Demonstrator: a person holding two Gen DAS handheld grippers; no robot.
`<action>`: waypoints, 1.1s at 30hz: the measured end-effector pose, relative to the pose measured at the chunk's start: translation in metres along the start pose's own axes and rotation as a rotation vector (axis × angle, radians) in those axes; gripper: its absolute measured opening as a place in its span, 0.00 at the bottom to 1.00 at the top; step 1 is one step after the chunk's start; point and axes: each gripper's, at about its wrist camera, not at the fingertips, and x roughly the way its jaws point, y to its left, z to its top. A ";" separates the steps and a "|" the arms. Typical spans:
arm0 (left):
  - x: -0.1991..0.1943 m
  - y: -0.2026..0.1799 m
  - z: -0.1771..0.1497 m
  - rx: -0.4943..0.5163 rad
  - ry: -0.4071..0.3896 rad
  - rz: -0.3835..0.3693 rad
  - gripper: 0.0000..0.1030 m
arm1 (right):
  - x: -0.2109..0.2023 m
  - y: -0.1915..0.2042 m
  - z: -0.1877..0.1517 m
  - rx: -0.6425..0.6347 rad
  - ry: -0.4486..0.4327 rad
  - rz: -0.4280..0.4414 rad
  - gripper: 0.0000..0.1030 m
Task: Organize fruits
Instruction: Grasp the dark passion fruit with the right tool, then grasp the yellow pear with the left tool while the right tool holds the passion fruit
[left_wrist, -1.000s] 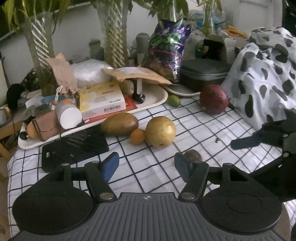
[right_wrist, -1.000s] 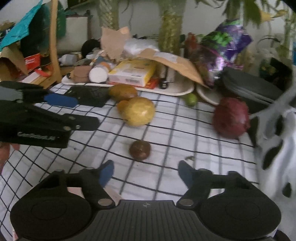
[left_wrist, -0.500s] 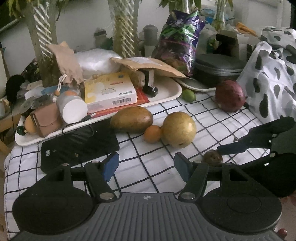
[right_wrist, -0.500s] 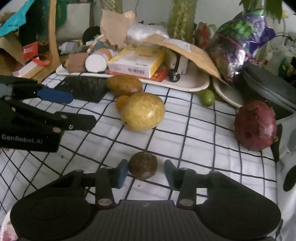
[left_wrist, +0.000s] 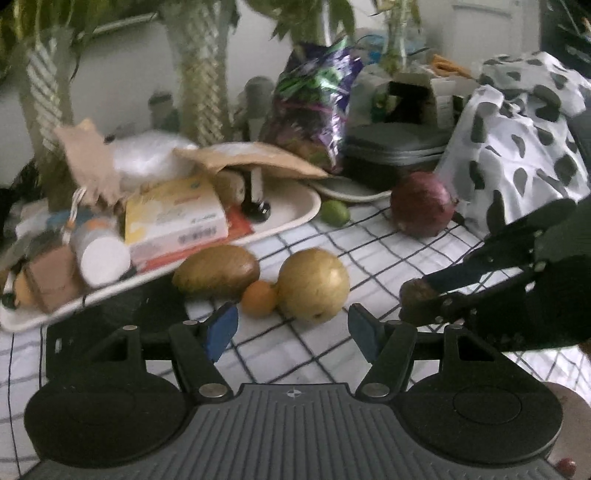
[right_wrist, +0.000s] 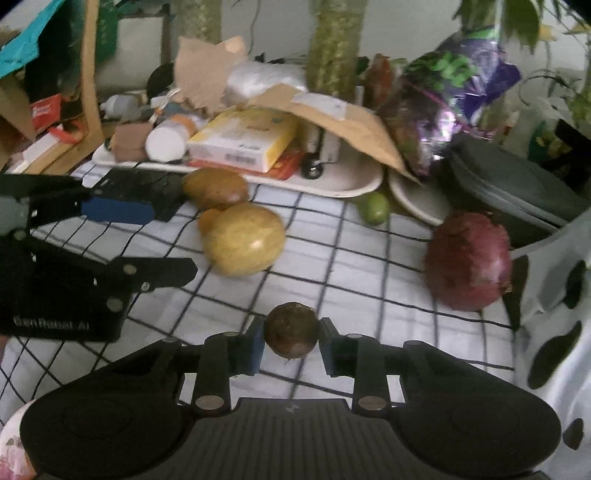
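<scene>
One small brown fruit (right_wrist: 291, 329) is pinched by the right hand-held gripper (right_wrist: 291, 341); the left hand-held gripper (left_wrist: 289, 330) is held open, empty; slippage is risked by roundness.

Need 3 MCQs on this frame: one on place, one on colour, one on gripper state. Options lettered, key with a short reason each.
1. Where is the small orange fruit?
A. on the tray
B. between the brown oval fruit and the yellow round fruit
C. beside the red fruit

2. What colour is the small fruit by the tray's end?
A. green
B. red
C. orange

3. What is the right gripper doing?
A. open, holding nothing
B. shut on the small dark round fruit
C. shut on the yellow round fruit

Key: 1 B, it touches both; 2 A, plainly green in both views; 3 B, both pads press its sides.
</scene>
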 end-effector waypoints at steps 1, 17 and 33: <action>0.002 -0.002 0.001 0.011 -0.003 0.006 0.63 | -0.002 -0.003 0.000 0.006 -0.002 -0.002 0.31; 0.054 -0.045 0.010 0.319 0.015 0.126 0.57 | -0.018 -0.049 0.001 0.097 -0.012 -0.032 0.31; 0.035 -0.036 0.031 0.203 -0.039 0.023 0.51 | -0.030 -0.053 0.000 0.103 -0.038 -0.051 0.31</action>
